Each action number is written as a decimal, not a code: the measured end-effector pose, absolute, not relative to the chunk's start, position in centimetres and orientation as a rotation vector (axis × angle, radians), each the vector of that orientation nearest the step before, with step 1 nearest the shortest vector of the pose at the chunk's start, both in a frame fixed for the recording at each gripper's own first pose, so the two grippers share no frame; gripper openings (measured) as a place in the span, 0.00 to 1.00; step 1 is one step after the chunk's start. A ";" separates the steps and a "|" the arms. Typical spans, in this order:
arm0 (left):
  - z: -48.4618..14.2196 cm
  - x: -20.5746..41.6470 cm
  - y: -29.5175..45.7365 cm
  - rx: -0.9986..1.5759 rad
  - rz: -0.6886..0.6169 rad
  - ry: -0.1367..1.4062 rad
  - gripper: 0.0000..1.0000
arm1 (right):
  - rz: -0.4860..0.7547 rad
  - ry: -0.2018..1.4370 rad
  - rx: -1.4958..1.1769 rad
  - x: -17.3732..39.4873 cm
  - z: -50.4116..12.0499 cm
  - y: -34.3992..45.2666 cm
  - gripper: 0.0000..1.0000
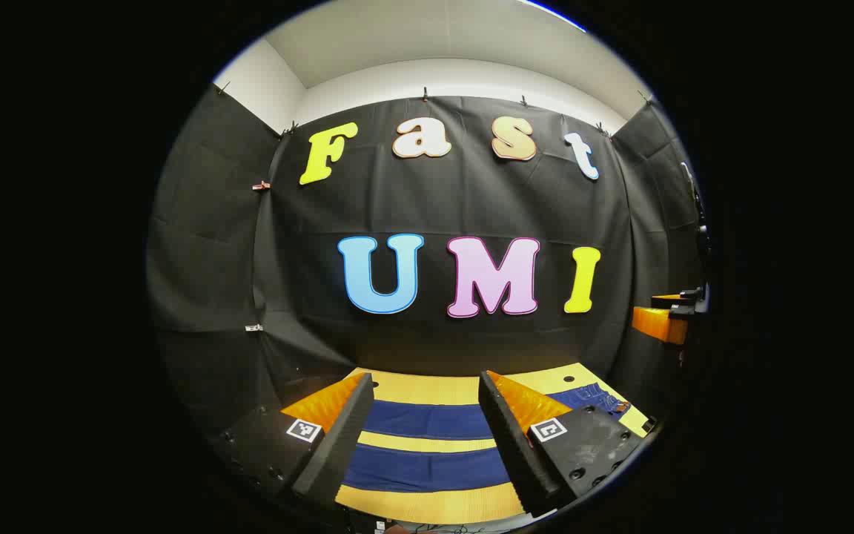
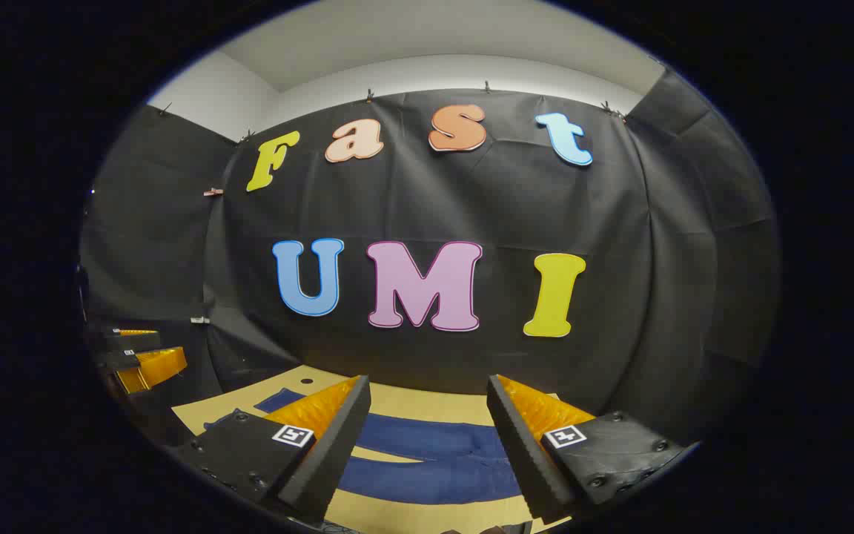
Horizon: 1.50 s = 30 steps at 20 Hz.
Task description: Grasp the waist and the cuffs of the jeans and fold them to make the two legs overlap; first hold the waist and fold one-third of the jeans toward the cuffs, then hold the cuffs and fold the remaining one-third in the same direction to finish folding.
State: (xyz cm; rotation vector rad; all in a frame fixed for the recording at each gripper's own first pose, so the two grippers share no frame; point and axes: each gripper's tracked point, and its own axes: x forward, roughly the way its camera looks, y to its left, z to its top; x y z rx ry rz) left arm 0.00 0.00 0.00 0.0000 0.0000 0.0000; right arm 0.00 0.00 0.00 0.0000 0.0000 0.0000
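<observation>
Dark blue jeans lie flat on the yellow table (image 1: 427,508), their two legs (image 1: 427,419) side by side as long strips with a gap between them. In the left gripper view the waist end (image 1: 596,399) lies at the right. My left gripper (image 1: 425,380) hovers above the legs, open and holding nothing. In the right gripper view the jeans (image 2: 431,445) show between the fingers and run on to the left (image 2: 279,400). My right gripper (image 2: 428,380) is also open above them, not touching the cloth.
The other gripper shows at the far right edge of the left gripper view (image 1: 660,322), and at the far left edge of the right gripper view (image 2: 147,365). A small round hole (image 1: 569,378) is in the table behind the jeans. Black cloth walls close the booth.
</observation>
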 end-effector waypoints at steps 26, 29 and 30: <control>-2.8 -1.4 7.9 0.129 -0.103 0.058 0.83 | -0.116 0.015 -0.072 -0.5 -0.5 -8.7 0.96; -4.2 -0.7 9.7 0.139 -0.159 0.094 0.82 | -0.124 0.056 -0.114 -0.3 -2.0 -11.0 0.96; -4.8 -0.3 10.7 0.160 -0.170 0.110 0.82 | -0.123 0.080 -0.124 0.0 -2.8 -11.8 0.96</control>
